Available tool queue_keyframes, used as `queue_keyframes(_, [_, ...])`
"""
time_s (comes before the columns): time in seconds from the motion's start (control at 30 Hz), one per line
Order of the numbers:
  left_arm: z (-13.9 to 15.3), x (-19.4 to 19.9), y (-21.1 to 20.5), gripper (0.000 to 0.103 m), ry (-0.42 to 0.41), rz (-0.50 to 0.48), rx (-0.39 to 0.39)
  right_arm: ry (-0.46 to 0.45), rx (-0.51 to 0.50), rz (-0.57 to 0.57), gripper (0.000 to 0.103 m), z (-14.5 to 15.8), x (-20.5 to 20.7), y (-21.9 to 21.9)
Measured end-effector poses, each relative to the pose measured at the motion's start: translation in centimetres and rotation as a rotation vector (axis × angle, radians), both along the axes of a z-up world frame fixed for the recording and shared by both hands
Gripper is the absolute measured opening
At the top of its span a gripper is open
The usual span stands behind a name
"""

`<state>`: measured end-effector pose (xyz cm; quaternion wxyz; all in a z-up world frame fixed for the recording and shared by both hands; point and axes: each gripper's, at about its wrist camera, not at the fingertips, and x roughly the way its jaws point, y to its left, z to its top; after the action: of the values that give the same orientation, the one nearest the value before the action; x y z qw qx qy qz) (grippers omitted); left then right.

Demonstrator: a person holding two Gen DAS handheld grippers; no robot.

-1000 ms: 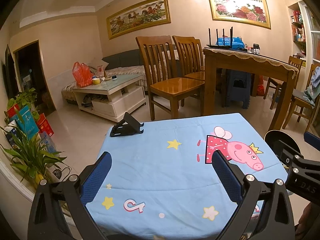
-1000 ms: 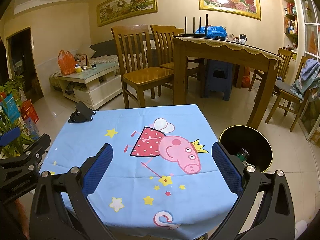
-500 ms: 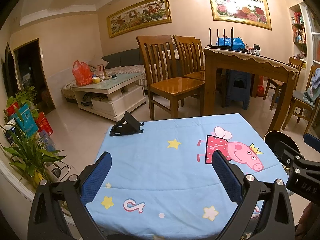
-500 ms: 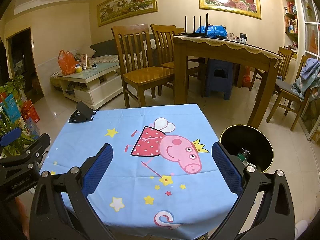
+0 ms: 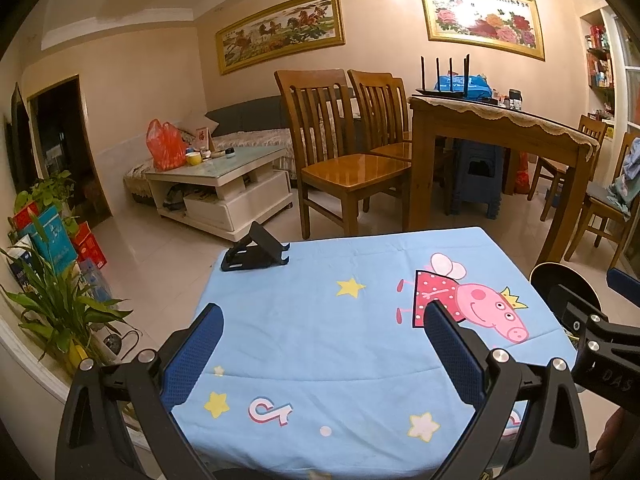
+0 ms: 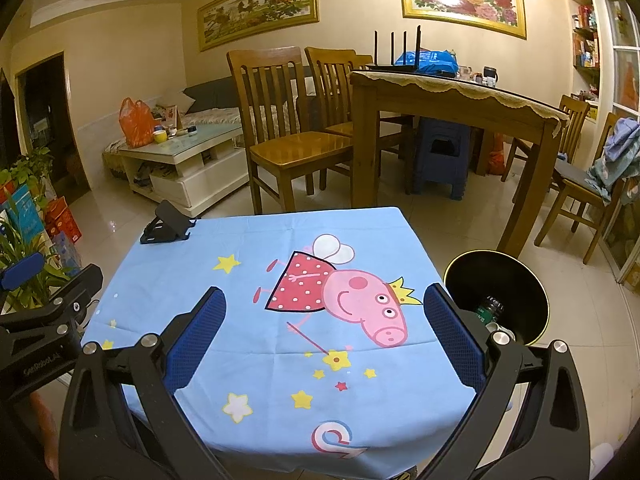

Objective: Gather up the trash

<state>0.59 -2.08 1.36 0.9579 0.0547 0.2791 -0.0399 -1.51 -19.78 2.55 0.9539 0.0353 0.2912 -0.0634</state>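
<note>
The small table under its blue cartoon tablecloth [image 6: 280, 280] fills the space ahead of both tools, and no trash shows on it in either view. The only thing standing on it is a black folding phone stand [image 5: 256, 254], at the far left corner ahead of the left gripper's left finger (a fixture by the look of it, not litter).

Next in size is the black bin [image 6: 516, 280], on the floor just beyond the right gripper's right finger and beside the table's right edge. Down inside it lie what look like a green-labelled bottle [image 6: 490, 309] and something pale next to it – so the trash appears to be collected already. I cannot tell what else the bin holds.

The left gripper [image 5: 320, 354] hovers over the near edge of the cloth with its 2 blue pads spread wide and nothing between them. The right gripper [image 6: 322, 336] is the same: jaws apart, empty, nothing touching the pads.

Judging from this, the job looks done or all but done – the cloth is bare of litter, both tools are free. What may be left is a check of the floor around the table; only a small whitish shape by the right tool's lower right edge shows there, too blurred to name.
</note>
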Motion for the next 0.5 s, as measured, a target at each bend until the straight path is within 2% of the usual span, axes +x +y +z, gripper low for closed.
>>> queue_keyframes(0.17, [-0.02, -0.13, 0.13, 0.097, -0.001, -0.015, -0.010, 0.003, 0.002, 0.001, 0.098, -0.07, 0.07, -0.01])
queue_keyframes(0.27, [-0.05, -0.34, -0.23, 0.097, -0.013, -0.002, 0.010, 0.006, 0.005, 0.000, 0.098, -0.18, 0.17, -0.01])
queue_keyframes(0.5, [-0.10, -0.22, -0.20, 0.097, 0.007, -0.025, -0.027, 0.011, 0.011, -0.005, 0.098, -0.64, 0.29, -0.10])
